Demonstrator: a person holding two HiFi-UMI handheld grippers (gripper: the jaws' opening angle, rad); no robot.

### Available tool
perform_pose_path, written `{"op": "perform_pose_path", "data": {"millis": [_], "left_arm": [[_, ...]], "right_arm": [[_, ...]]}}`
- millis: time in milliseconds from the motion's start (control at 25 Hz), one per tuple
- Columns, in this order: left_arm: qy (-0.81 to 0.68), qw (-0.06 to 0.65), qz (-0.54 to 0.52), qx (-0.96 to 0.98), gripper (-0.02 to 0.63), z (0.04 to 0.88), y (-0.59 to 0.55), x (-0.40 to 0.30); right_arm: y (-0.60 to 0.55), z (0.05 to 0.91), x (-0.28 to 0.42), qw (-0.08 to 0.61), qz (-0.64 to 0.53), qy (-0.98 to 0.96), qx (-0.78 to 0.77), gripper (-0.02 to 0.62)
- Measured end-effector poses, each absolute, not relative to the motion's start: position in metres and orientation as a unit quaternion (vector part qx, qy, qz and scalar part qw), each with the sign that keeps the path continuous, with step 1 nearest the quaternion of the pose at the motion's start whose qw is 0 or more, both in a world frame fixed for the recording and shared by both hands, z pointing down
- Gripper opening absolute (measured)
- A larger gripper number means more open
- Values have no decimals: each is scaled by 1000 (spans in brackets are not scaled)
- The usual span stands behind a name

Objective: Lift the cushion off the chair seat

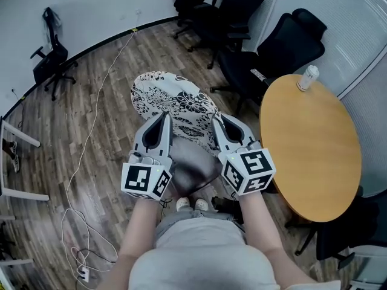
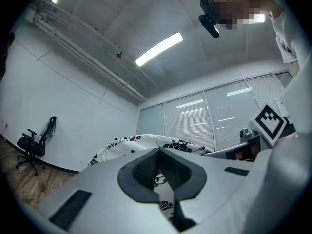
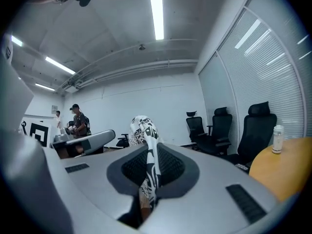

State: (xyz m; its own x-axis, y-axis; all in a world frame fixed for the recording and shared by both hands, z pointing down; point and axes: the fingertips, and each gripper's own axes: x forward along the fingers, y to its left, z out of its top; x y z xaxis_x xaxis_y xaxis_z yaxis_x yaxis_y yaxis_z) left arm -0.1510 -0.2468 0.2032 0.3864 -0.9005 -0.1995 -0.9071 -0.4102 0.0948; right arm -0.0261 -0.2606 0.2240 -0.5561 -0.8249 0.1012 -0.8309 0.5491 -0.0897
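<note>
Above chair seat (image 1: pixel 192 167), cushion (image 1: pixel 174 100) — left gripper (image 1: pixel 164 116), right gripper (image 1: pixel 216 123) each clamped on its edge

Centre: cushion (image 1: pixel 172 101) lies over the far part of the chair seat (image 1: pixel 192 168). The left gripper (image 1: pixel 164 116) is on its near-left edge and the right gripper (image 1: pixel 215 124) on its near-right edge, with fabric clamped between each pair of jaws.
Right of the seat: round table (image 1: pixel 314 156), with a bottle (image 1: pixel 307 77) upright at its far edge.
Far: office chairs (image 1: pixel 242 23) clustered beyond cushion and table.
Far left, by the wall: lone chair (image 1: pixel 51 56).
Left, on the floor: cable (image 1: pixel 84 156) running far to near.
</note>
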Motion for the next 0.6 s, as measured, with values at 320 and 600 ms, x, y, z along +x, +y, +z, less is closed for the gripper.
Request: {"op": "perform_pose_path", "data": {"millis": [320, 600], "left_arm": [[539, 20, 111, -835, 2, 198, -247, -148], [536, 28, 112, -836, 2, 191, -250, -147]], "right_arm": [[-259, 215, -29, 23, 52, -883, 466, 43], [-262, 207, -29, 22, 38, -884, 466, 41]]}}
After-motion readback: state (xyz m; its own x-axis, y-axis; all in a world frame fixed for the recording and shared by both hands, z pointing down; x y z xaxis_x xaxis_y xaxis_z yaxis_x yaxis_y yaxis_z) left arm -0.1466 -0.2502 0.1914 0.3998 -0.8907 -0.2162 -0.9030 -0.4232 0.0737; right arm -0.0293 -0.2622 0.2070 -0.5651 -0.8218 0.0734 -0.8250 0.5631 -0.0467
